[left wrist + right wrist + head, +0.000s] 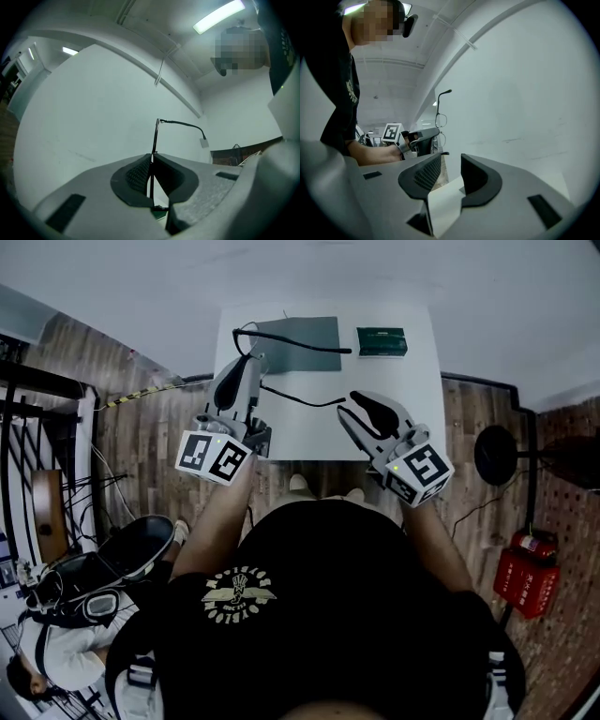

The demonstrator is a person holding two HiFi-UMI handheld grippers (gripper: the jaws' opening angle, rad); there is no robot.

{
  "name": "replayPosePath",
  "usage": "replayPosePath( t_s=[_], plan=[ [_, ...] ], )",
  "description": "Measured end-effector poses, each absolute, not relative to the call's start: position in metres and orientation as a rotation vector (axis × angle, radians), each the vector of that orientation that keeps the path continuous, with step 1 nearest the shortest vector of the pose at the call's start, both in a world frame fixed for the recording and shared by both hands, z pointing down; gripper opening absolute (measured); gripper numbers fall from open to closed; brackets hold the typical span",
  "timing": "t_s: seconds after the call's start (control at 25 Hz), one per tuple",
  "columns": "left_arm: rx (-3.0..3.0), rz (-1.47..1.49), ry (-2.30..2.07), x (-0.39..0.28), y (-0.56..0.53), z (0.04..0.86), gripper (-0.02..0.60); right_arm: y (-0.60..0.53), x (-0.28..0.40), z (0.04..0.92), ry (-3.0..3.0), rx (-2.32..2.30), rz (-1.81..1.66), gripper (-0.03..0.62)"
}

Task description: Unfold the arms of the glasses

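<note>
Closest to the person's black shirt, both forearms reach forward, each ending in a marker cube [214,456] over the plank floor [141,442] at the worktop's near edge. Just past the cubes come the two tools. The left tool [248,367] is clamped narrow on the glasses [154,138] – its pads pinch the thin dark frame, which stands on edge between them, one lens above the other as the right gripper view shows it. The glasses hang in the air over the near left part of the white worktop [412,390], not resting on it. Two slim dark arms stick out from the frame toward the person's right, one high and one low. The right tool [354,413] stands wide, with nothing between its pads; the lower arm's end lies just beside its tips, though whether they touch I cannot tell. Farther back on the worktop lies a dark grey mat [305,357] – the upper arm crosses above it – and beside the mat, to the right, a small green box [382,341].
</note>
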State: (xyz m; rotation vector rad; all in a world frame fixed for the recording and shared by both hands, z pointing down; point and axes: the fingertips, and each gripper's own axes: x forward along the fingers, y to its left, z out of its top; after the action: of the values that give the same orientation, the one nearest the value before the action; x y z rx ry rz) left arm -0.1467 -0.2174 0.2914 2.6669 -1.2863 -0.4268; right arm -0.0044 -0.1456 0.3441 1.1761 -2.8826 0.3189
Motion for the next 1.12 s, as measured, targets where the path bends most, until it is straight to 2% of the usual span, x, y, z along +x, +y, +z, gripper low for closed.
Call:
replayPosePath(
  t_s=[0.52,0.68,0.84,1.12],
  plan=[
    [2.783,-0.189,-1.537,-0.184,-0.215,0.292,0.021,-0.148,0.105,0.321,-2.686,1.547,0.112,0.115],
    [2.785,-0.113,-1.569,-0.191,-0.208,0.299,0.021,-0.137,0.143,0.314,-2.599,1.663,0.069,0.075],
    [2.744,-0.093,-1.611,-0.2,-0.202,0.311,0.021,-0.128,0.182,0.317,-2.525,1.809,0.127,0.003],
    [2.738,-0.09,-1.657,-0.197,-0.198,0.307,0.021,-0.12,0.196,0.302,-2.476,1.809,0.012,0.0]
  ],
)
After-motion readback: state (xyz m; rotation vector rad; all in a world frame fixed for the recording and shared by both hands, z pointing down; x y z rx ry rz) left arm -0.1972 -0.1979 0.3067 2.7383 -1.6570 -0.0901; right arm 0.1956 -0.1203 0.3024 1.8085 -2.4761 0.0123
